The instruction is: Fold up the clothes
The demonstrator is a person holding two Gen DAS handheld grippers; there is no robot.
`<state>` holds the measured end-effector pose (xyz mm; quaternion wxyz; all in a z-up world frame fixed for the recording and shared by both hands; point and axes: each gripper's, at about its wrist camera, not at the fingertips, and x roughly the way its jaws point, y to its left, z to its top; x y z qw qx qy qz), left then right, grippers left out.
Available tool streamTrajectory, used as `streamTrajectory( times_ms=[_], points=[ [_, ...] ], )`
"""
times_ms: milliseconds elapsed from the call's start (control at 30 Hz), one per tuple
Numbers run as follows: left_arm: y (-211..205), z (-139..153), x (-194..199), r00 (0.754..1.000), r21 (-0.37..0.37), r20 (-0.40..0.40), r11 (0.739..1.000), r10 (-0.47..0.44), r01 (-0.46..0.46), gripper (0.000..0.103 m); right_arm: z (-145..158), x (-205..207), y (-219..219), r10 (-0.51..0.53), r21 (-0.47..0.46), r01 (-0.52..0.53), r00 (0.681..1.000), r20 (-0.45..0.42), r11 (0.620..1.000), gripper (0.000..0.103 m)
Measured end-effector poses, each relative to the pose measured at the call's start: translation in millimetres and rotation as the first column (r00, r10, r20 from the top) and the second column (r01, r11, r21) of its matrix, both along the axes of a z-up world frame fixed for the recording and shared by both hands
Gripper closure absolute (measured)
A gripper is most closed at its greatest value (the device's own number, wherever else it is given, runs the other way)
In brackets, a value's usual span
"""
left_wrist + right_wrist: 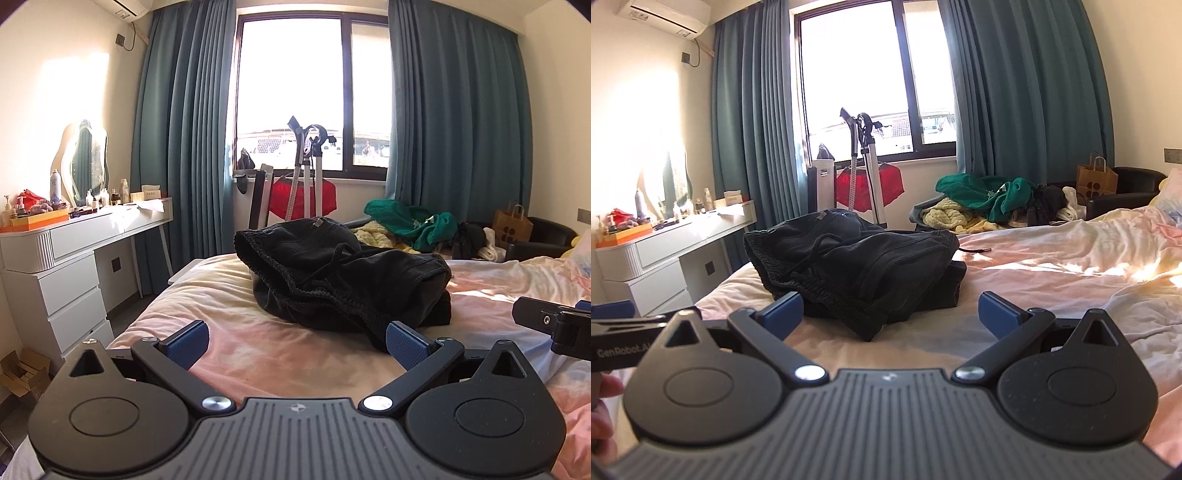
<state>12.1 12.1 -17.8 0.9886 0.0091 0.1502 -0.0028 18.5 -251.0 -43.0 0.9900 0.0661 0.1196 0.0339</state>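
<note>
A crumpled pair of black drawstring trousers (pixel 340 280) lies in a heap on the bed (pixel 258 350), waistband facing me; the same heap shows in the right wrist view as black trousers (pixel 857 266). My left gripper (pixel 297 341) hovers just in front of the heap, open, its right blue pad close to the cloth's near edge. My right gripper (pixel 890 314) is open too, a short way before the heap, with nothing between its fingers. Part of the right gripper (pixel 554 321) shows at the left wrist view's right edge.
A white dresser (pixel 74 251) crowded with bottles stands left of the bed. Past the foot of the bed are a garment steamer (pixel 306 173), a red item (pixel 325 197), and a pile of green and yellow clothes (pixel 413 221). A black armchair (pixel 1123 188) holds a paper bag (pixel 1095 179).
</note>
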Motion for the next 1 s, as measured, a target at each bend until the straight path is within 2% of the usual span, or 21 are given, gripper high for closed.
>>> streamTrajectory(
  times_ms=[400,600,700,800,867,933,1000],
  points=[
    [2,-3,4,1.000,-0.002,-0.018,1.000,0.005,-0.005,0.000,0,1,-10,0.007,0.058,-0.006,1.000,-0.026,0.998,0.000],
    [11,18,10,0.999,-0.062,-0.048,0.998,0.013,-0.016,0.000,-9,5,-13,0.010,0.061,-0.009,1.000,-0.029,0.998,0.000],
    [7,35,21,0.999,-0.029,-0.033,0.999,0.015,-0.016,0.000,-15,13,-17,0.010,0.103,-0.005,0.999,-0.045,0.995,0.000],
    [3,42,37,0.999,-0.021,-0.035,0.999,0.028,-0.029,0.000,-23,27,-19,0.021,0.148,-0.010,0.997,-0.074,0.989,0.008],
    [4,36,49,0.999,-0.054,-0.054,0.998,0.011,-0.014,0.000,-31,38,-16,0.026,0.143,-0.011,0.995,-0.099,0.990,0.013],
    [7,26,57,0.998,-0.092,-0.068,0.996,-0.005,-0.001,0.000,-39,48,-13,0.030,0.130,-0.014,0.991,-0.129,0.991,0.023],
    [10,17,64,0.996,-0.130,-0.087,0.992,-0.016,0.005,0.000,-50,60,-8,0.043,0.125,-0.022,0.986,-0.163,0.992,0.023]
  ],
)
